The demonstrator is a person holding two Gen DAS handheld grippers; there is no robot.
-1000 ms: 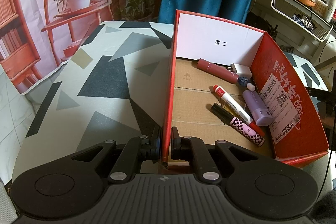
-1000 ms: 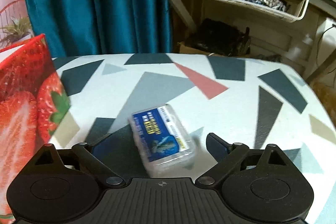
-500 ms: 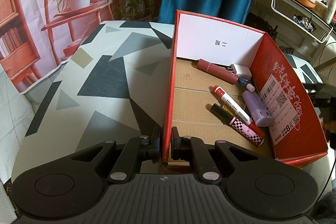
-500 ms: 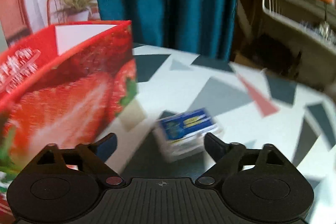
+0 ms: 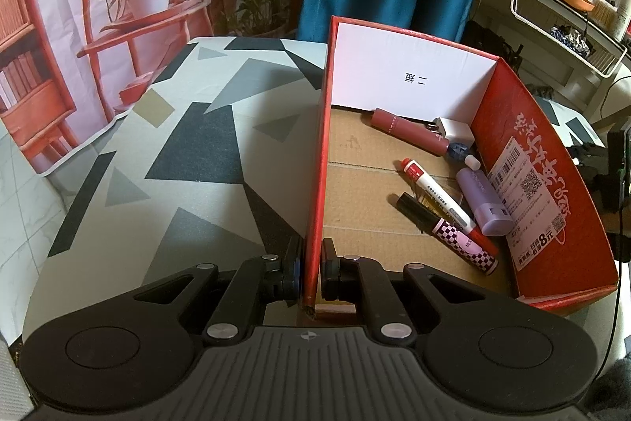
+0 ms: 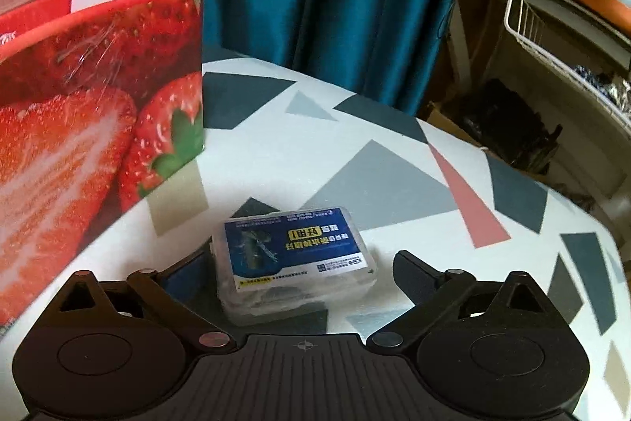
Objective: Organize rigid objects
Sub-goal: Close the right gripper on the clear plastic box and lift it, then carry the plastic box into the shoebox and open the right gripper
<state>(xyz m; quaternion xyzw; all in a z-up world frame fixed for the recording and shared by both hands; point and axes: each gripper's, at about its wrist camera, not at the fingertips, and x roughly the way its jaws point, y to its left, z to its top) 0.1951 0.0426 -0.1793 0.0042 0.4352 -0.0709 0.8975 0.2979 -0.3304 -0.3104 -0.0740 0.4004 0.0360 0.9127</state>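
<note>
My left gripper (image 5: 310, 265) is shut on the near end of the left wall of the red strawberry box (image 5: 319, 160). Inside the box lie a pink tube (image 5: 408, 131), a white plug (image 5: 453, 131), a red-and-white marker (image 5: 437, 200), a purple tube (image 5: 483, 202) and a black checkered pen (image 5: 445, 233). In the right wrist view a clear plastic case with a blue label (image 6: 294, 247) lies flat on the patterned tablecloth. My right gripper (image 6: 297, 269) stands open around it, with a gap between each pad and the case. The box's outer side (image 6: 98, 113) rises at the left.
A teal curtain (image 6: 315, 6) hangs behind the table. A white wire basket (image 6: 552, 38) and cluttered shelves stand at the right. The table edge (image 6: 591, 223) curves away on the right. A printed backdrop (image 5: 118, 6) hangs at the left.
My right gripper has rolled and swung left: the red box has come into its view, and the plastic case now lies squarely between wider fingers. The left gripper has not moved.
</note>
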